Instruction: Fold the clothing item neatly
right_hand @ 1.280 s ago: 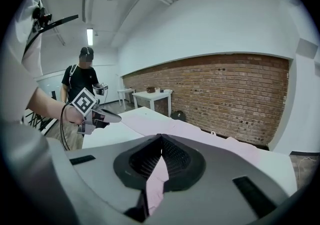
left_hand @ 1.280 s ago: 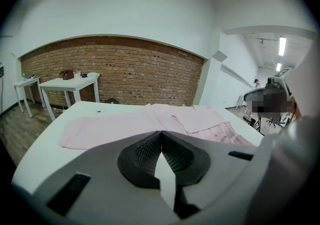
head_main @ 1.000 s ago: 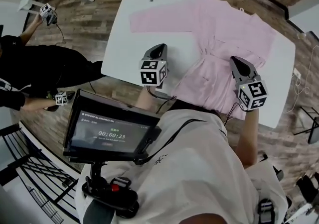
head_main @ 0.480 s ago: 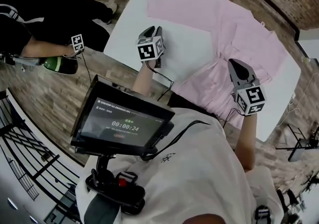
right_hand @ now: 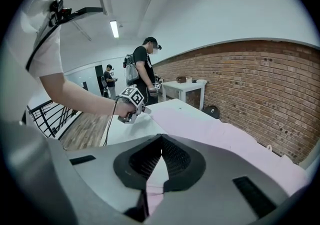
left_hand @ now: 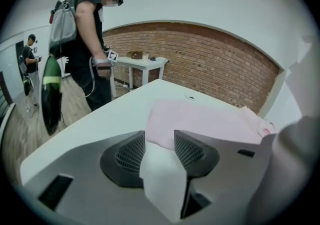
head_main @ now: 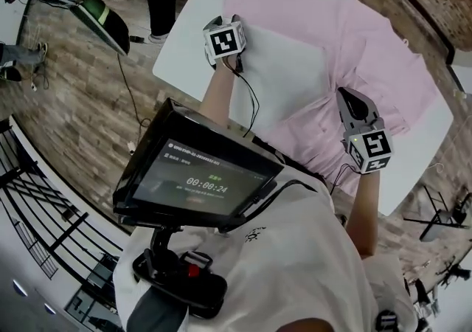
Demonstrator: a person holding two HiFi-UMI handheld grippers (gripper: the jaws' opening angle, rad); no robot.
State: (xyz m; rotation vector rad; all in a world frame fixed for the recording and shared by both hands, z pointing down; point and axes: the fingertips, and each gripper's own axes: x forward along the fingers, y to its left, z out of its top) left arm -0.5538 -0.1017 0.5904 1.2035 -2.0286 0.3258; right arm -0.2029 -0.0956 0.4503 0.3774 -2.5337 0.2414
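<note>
A pink shirt lies spread on the white table, one long sleeve stretched toward the left. My left gripper hovers at that sleeve's end. In the left gripper view its jaws have just been opening and stand apart; a corner of the sleeve shows between them, and the pads do not press it. My right gripper hangs over the shirt's lower part near the table's front edge. In the right gripper view its tips meet above the pink cloth, with no cloth seen pinched.
A person in black with a backpack stands beside the table's left edge, near a green-edged object. A small white table stands by the brick wall. A monitor hangs on my chest rig.
My left gripper has travelled up along the table's left side to the sleeve end, and its jaws have opened. The right gripper shifted a little over the shirt and stayed shut.
</note>
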